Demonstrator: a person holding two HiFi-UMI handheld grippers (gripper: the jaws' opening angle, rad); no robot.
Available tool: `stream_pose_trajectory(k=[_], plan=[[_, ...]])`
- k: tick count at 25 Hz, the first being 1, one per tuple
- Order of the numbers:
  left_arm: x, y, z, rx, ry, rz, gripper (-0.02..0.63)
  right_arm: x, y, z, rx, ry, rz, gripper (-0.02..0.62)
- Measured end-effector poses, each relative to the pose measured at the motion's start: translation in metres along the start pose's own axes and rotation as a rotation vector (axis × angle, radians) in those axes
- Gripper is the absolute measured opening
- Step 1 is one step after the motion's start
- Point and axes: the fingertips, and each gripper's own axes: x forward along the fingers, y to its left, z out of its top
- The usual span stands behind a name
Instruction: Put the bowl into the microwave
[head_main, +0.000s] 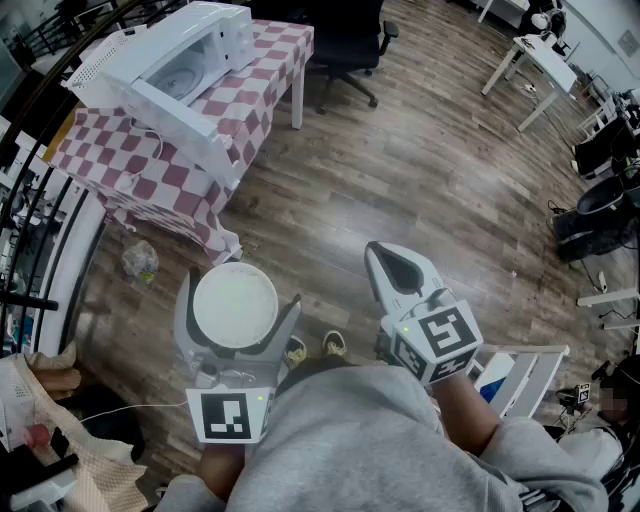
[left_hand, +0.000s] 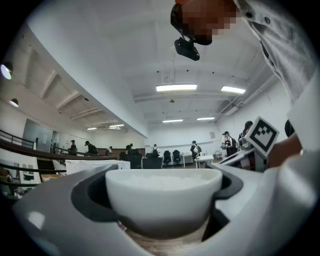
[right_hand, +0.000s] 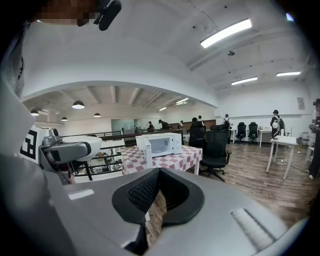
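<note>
Head view, looking down: the left gripper (head_main: 238, 298) has its jaws spread wide around the white bowl (head_main: 234, 310), clasping it by the sides above the wooden floor (head_main: 400, 170). The bowl sits upright between the pads. The right gripper (head_main: 400, 270) hangs just beside it, jaws pressed together with nothing between them. Well apart, up at the far left, the white microwave (head_main: 175, 70) stands on the checked table (head_main: 275, 55), door swung open, with a black office chair (head_main: 345, 40) near the table's end.
</note>
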Motion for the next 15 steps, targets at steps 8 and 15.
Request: stream_pose_trajectory(k=[8, 15], plan=[[0.0, 0.014, -0.004, -0.017, 0.01, -0.017, 0.541, 0.011, 0.011, -0.001, 0.034, 0.001, 0.0, -0.005], [-0.005, 0.035, -0.006, -0.024, -0.002, -0.024, 0.541, 0.021, 0.023, 0.003, 0.046, -0.02, -0.008, -0.005]])
